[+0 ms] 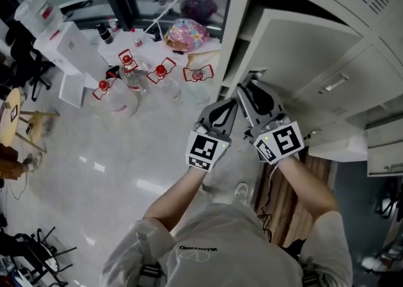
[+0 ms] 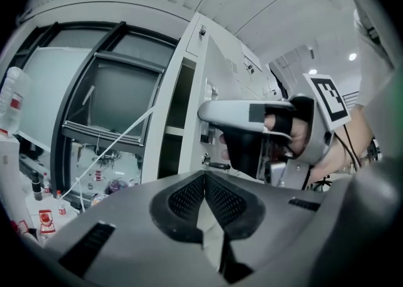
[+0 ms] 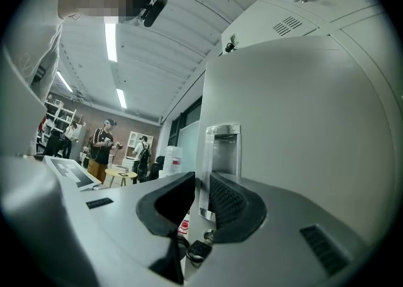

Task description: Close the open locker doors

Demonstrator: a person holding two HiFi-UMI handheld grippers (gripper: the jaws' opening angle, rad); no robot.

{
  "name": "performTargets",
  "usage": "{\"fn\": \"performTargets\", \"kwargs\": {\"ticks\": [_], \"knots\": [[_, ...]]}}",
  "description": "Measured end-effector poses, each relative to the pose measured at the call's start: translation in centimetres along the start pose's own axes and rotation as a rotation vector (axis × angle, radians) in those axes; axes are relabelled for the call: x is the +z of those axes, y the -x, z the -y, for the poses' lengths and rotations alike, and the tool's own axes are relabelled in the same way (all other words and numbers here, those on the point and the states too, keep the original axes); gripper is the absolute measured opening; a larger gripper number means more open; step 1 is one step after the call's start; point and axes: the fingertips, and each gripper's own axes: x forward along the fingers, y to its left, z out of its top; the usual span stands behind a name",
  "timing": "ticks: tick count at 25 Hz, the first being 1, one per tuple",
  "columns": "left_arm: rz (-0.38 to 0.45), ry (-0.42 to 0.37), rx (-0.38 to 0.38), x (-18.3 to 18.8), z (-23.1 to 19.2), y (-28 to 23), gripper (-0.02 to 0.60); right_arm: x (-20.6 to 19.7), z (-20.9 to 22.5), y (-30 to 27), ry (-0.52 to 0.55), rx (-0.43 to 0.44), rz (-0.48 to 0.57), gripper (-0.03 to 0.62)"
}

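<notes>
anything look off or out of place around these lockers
Yes. One locker door stands swung out from the bank while the neighbouring doors sit flush; the right gripper is at its handle edge. On the floor beside the lockers, clear bottles with red labels stand crowded together, close to where the person works.

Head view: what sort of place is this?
Probably an office or lab workroom, not a home: a bank of grey metal lockers, large water bottles on the floor, and people standing around in the right gripper view.
</notes>
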Motion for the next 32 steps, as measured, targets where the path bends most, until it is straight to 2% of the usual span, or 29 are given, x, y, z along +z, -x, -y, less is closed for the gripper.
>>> {"fn": "performTargets", "kwargs": {"ticks": [8,23,32], "knots": [[0.006,-0.003,-0.002,-0.1,-1.4,-2.3,0.003,-0.4,1.0,-1.1,0.009,-0.046,-0.006,0.064],[0.005,-0.011,-0.010,-0.1,-2.7,-4.1,0.003,-0.7,2.5,-2.3,0.002,-0.115,-0.005,0.066],[0.000,-0.002,0.003,-0.4,-4.6,-6.0,0.003,-1.7,3.2,-2.3,-0.001,-0.128,-0.028,0.064]]}}
